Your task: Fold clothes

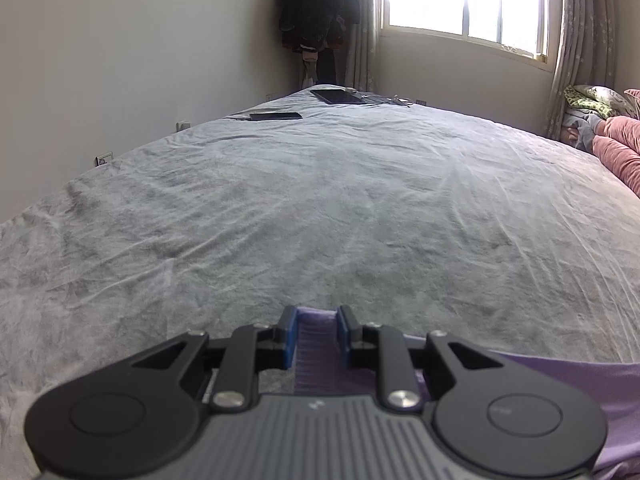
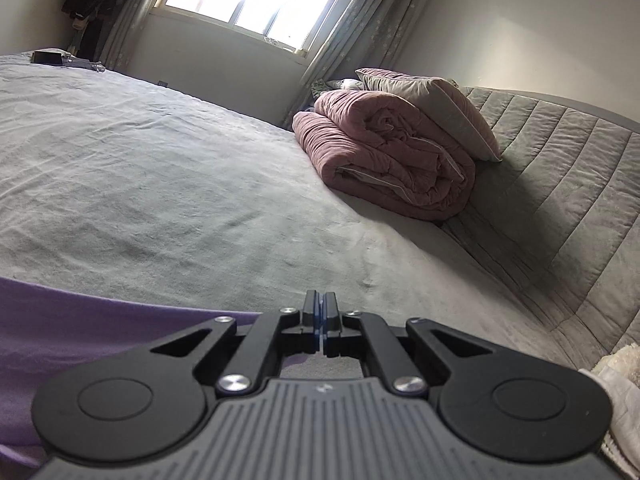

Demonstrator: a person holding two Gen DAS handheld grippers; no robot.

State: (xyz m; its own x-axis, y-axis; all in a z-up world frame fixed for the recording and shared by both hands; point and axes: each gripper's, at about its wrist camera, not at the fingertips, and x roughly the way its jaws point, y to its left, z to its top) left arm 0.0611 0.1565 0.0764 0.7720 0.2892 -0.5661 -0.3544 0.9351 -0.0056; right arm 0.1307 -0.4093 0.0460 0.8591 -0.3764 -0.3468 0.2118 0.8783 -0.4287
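A purple garment [image 1: 580, 384] lies on the near part of the grey bed sheet [image 1: 320, 200]. Its ribbed edge runs up between the blue pads of my left gripper [image 1: 316, 316], which is shut on it. In the right wrist view the same purple garment [image 2: 80, 320] spreads to the lower left and passes under the gripper body. My right gripper [image 2: 320, 300] is shut, pads pressed together over the sheet [image 2: 160, 180]. No cloth shows between its tips, and what lies beneath them is hidden.
A rolled pink quilt [image 2: 384, 152] with a pillow [image 2: 432, 108] on it sits by the quilted grey headboard [image 2: 560, 168]. Two dark flat devices [image 1: 276, 116] [image 1: 338, 96] lie at the bed's far end. A white fluffy cloth [image 2: 620, 368] is at the right edge.
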